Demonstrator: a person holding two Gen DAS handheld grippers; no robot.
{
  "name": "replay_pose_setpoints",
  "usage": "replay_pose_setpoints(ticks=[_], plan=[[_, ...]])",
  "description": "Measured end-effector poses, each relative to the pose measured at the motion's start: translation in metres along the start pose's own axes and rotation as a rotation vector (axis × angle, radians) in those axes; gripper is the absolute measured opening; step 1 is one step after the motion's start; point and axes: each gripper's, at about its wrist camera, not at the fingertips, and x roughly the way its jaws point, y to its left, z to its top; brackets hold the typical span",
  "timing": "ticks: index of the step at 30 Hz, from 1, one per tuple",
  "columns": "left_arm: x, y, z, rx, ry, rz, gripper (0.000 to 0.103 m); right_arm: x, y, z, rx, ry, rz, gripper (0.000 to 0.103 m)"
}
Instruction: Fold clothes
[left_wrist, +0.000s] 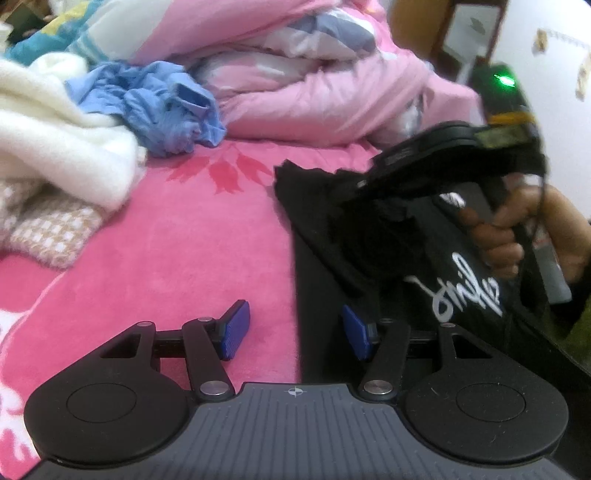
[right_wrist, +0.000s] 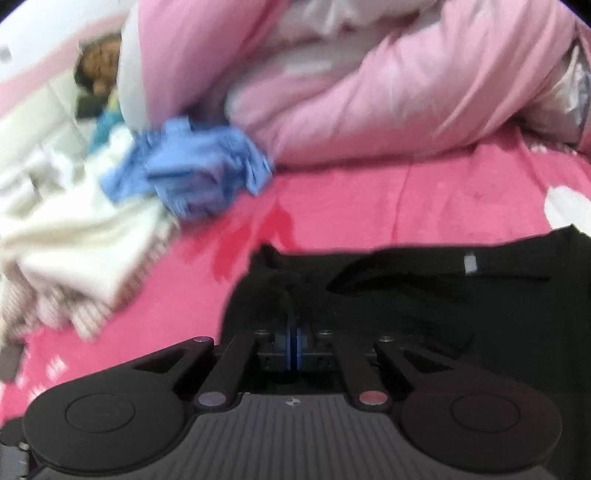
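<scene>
Now right tongs (right_wrist: 294, 345) pinch black shirt (right_wrist: 424, 295); left tongs (left_wrist: 295, 330), spread, straddle its edge.

A black shirt (left_wrist: 461, 258) with white script lies partly bunched on the pink bedspread (left_wrist: 207, 236).

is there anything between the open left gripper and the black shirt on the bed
Nothing visible. The left gripper stands open at the edge of the black shirt, its right finger already over the cloth and its left over bare pink bedspread. The blue garment lies farther back.
</scene>
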Motion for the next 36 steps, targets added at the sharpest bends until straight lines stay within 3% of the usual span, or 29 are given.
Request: replay_pose_setpoints(ticks=[4, 7, 12, 15, 18, 21, 25, 28, 33, 36], plan=[[-0.027, 0.034, 0.011, -0.160, -0.082, 0.042, 0.056, -0.026, 0.019, 0.013, -0.034, -0.116, 0.147, 0.003], [-0.062, 0.067, 0.014, -0.334, -0.213, 0.131, 0.056, -0.031, 0.050, 0.025, -0.108, -0.145, 0.292, 0.003], [-0.104, 0.108, 0.006, -0.517, -0.396, 0.299, 0.056, -0.013, 0.127, 0.019, -0.338, -0.129, 0.521, 0.003], [-0.111, 0.119, 0.001, -0.562, -0.431, 0.361, 0.056, 0.021, 0.162, 0.005, -0.415, -0.029, 0.590, 0.008], [-0.107, 0.121, -0.002, -0.579, -0.426, 0.341, 0.056, 0.058, 0.180, -0.005, -0.468, 0.062, 0.524, 0.017], [-0.098, 0.113, -0.001, -0.534, -0.405, 0.328, 0.056, 0.059, 0.165, 0.006, -0.379, 0.017, 0.504, 0.019], [-0.082, 0.106, 0.002, -0.505, -0.364, 0.265, 0.056, 0.026, 0.118, 0.028, -0.184, -0.117, 0.522, 0.029], [-0.068, 0.100, 0.003, -0.489, -0.309, 0.200, 0.056, 0.001, 0.092, 0.037, -0.134, -0.136, 0.446, 0.029], [-0.041, 0.084, 0.004, -0.418, -0.237, 0.226, 0.056, 0.012, 0.070, 0.029, -0.145, -0.001, 0.289, 0.029], [-0.031, 0.079, 0.004, -0.371, -0.198, 0.262, 0.056, 0.037, 0.064, 0.023, -0.121, 0.105, 0.249, 0.029]])
